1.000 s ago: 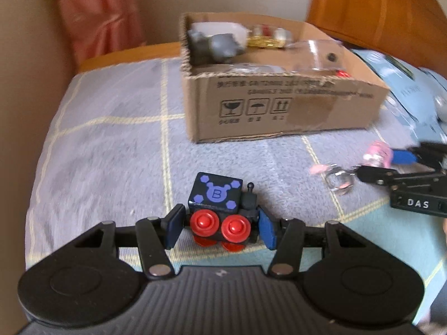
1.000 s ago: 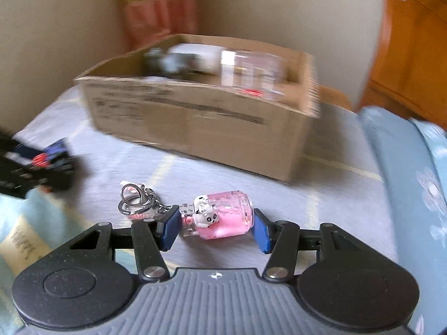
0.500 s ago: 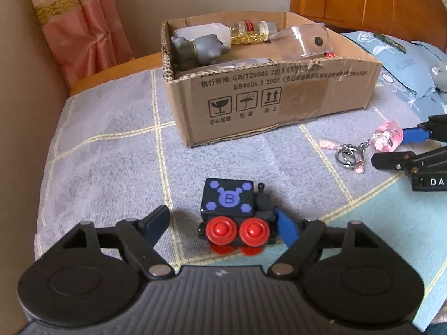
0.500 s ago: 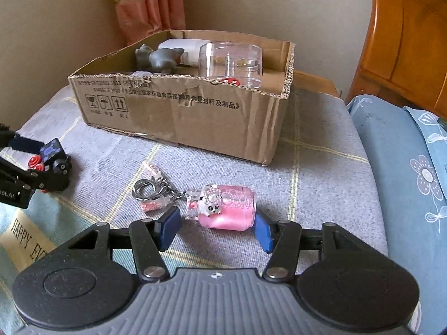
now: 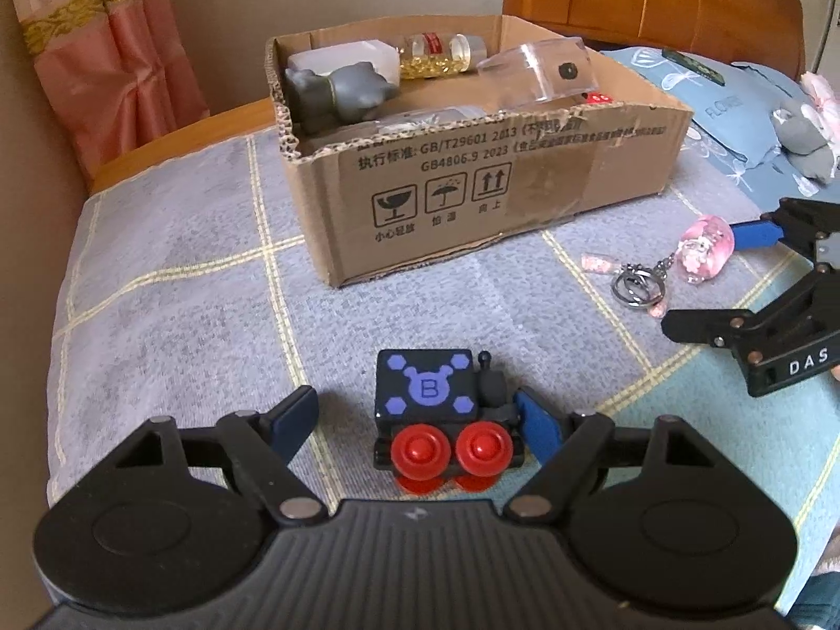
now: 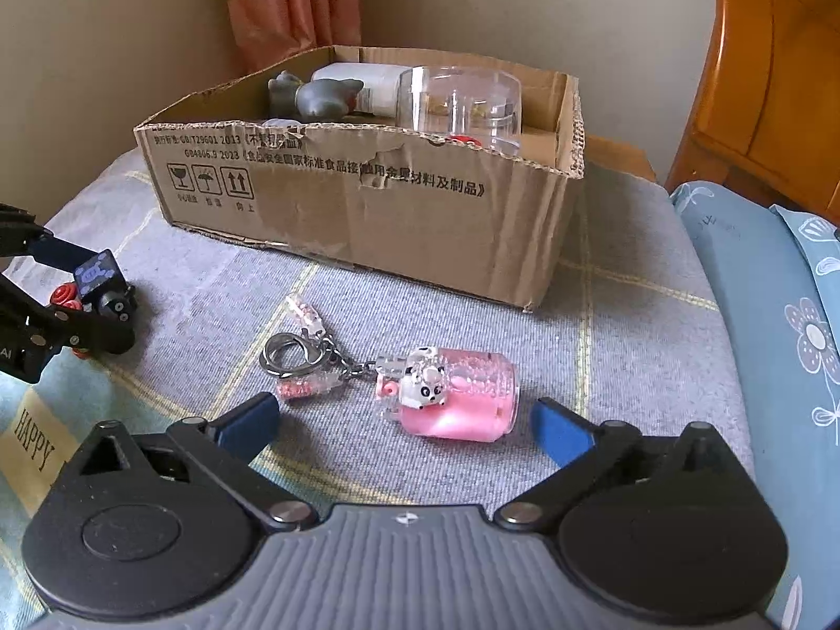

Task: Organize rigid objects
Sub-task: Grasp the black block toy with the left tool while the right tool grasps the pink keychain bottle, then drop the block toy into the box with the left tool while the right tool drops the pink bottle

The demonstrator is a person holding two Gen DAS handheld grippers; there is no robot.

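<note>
Grey checked bedding [image 5: 173, 283] carries both targets, so my left gripper [image 5: 417, 422] straddles the toy train [image 5: 446, 415], seemingly unclenched, while my right gripper [image 6: 404, 420] gapes around the pink keychain bottle [image 6: 457, 399], cardboard box [image 6: 367, 210] at twelve o'clock.

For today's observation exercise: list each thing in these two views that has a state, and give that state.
left gripper: open, right finger beside toy train
right gripper: open, around pink bottle keychain
toy train: upright on bedspread
pink bottle keychain: lying on its side
cardboard box: open-topped, partly filled
clear jar: in box
</note>
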